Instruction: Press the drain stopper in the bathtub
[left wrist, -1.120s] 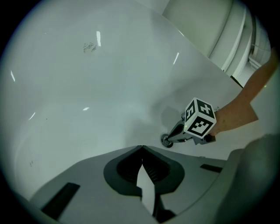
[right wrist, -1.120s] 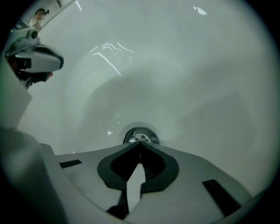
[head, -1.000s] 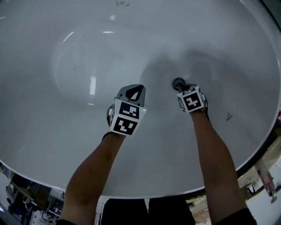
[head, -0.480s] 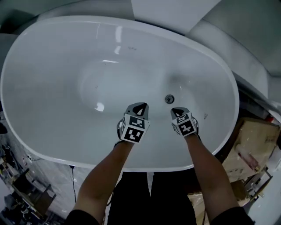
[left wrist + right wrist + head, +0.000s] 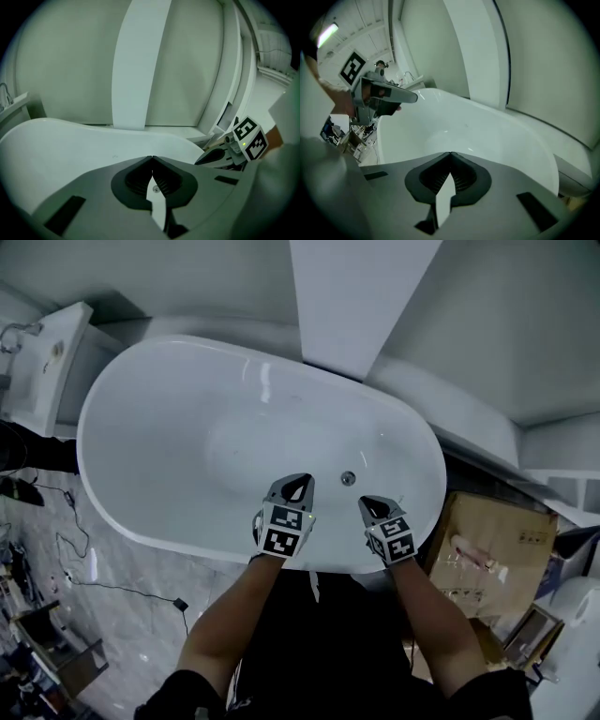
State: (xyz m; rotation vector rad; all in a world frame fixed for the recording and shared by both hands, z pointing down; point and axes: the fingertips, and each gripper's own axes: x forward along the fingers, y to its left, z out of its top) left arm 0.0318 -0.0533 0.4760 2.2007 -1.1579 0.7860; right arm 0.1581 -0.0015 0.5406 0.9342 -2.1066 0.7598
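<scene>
Both claws shut and empty, held over the tub's near rim.

My left claw [image 5: 297, 481] and right claw [image 5: 368, 503] each have their jaws pressed tip to tip, with nothing between them. Beyond them the drain stopper [image 5: 348, 478] sits on the floor of the bathtub [image 5: 159, 427]. It lies at about eleven o'clock from the right claw and three o'clock from the left. The right looks nearer, so I judge that one should reach down to press it.

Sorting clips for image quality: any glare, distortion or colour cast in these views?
Head view: evenly lit, sharp, faint glare streaks on the bathtub. Left gripper view and right gripper view: heavy fisheye bending, black vignetted corners, greenish cast.
</scene>
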